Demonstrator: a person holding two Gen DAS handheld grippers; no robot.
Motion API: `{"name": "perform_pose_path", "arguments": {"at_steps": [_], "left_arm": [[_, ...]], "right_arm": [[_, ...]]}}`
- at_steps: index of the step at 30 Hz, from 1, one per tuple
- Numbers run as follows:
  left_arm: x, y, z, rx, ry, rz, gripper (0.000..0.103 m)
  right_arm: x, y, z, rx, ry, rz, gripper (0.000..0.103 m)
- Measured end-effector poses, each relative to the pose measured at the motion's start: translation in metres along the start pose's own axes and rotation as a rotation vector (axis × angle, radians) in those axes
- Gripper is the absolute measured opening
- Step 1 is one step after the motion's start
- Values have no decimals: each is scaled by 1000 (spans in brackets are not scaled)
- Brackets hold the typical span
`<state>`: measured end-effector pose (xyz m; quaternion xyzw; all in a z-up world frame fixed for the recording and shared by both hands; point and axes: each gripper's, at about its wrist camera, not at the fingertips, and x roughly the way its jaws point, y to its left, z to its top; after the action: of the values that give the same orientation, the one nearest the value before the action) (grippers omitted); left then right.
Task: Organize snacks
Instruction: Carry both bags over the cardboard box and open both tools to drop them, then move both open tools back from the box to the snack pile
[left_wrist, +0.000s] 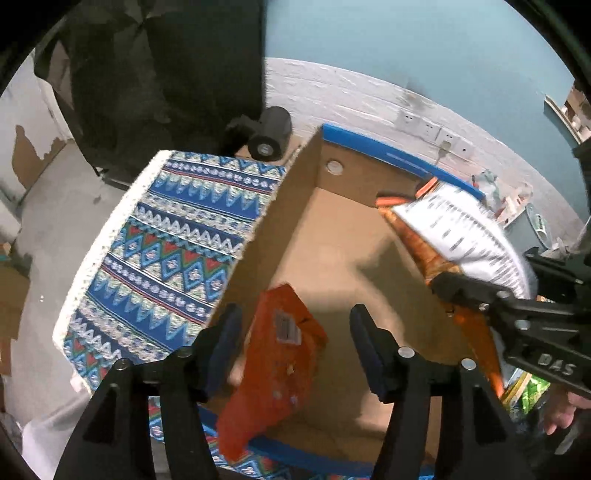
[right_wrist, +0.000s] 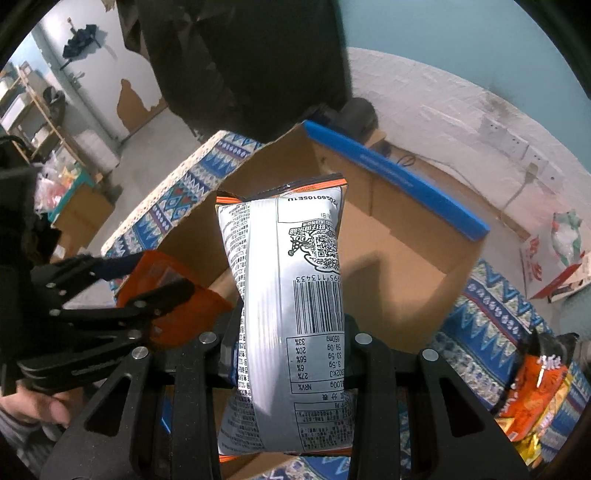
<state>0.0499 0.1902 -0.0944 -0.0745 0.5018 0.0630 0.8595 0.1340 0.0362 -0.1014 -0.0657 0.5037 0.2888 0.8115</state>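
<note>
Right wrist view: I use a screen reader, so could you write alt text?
The right tongs clamp a silver snack bag, barcode side up, above an open cardboard box on a patterned cloth. At left, the left tongs frame an orange packet.

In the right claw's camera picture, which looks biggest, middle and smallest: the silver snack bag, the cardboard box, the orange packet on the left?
1. Cardboard box
2. Silver snack bag, though nearness to the camera inflates it
3. Orange packet, partly hidden by the other claw
</note>
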Motion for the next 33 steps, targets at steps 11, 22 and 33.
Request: {"name": "perform_pose_path", "arguments": {"at_steps": [11,22,33], "left_arm": [[-10,7,0,1,-11,-4,66],[-14,-18,-3,62,-10,-31,66],[-22,-73,-13,201,-16,-49,67]], "right_arm": [[27,6,0,25,45,4,45],[-4,-5,-5,15,-14,-54,64],[-55,-41,-35,43,-54,-129,70]]}}
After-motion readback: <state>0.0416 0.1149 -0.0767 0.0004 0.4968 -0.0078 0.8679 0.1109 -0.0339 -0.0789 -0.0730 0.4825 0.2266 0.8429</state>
